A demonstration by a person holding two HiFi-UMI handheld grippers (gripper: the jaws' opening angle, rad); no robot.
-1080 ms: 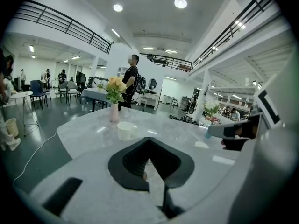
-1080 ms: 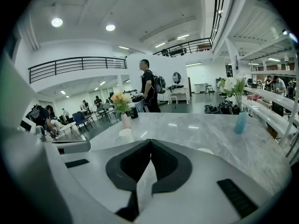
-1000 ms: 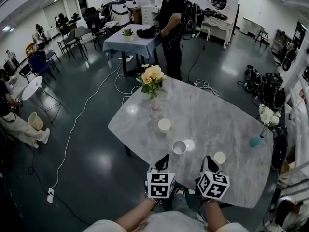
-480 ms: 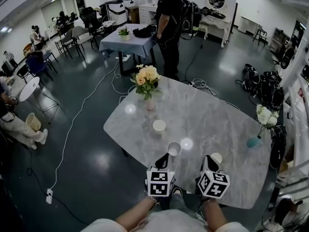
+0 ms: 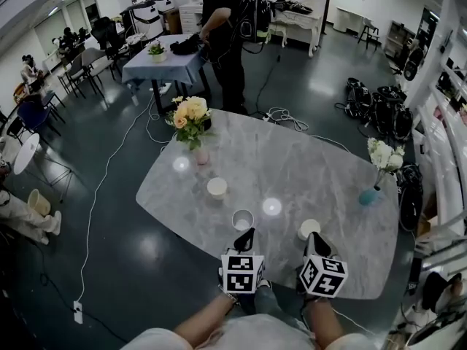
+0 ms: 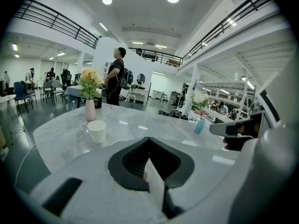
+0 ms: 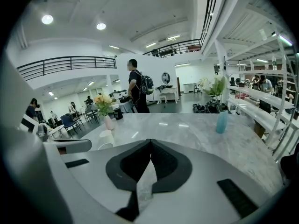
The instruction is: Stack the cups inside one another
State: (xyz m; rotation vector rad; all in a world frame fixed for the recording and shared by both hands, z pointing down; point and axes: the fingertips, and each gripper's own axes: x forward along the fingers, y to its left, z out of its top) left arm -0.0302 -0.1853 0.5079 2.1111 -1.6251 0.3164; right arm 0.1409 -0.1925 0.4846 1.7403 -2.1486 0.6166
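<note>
Three pale cups stand apart on the grey marble table [image 5: 292, 166]: a cream one [image 5: 217, 187] at left, an open-topped one [image 5: 242, 219] in the middle, and a third [image 5: 309, 229] at right. My left gripper [image 5: 247, 233] is shut and empty, its tip just short of the middle cup. My right gripper [image 5: 312, 239] is also shut and empty, just behind the right cup. In the left gripper view the shut left gripper [image 6: 149, 140] points past the cream cup [image 6: 96, 130]. In the right gripper view the shut right gripper [image 7: 150, 142] hides the near cup; the two far cups [image 7: 106, 135] show at left.
A pink vase of yellow flowers [image 5: 191, 122] stands at the table's far left. A blue vase of white flowers [image 5: 367, 194] stands at its right edge. A person with a backpack [image 5: 230, 20] stands beyond the table. Cables and bags lie on the floor.
In the head view the table and cups have slid left. Both shut grippers now sit closer to the middle and right cups.
</note>
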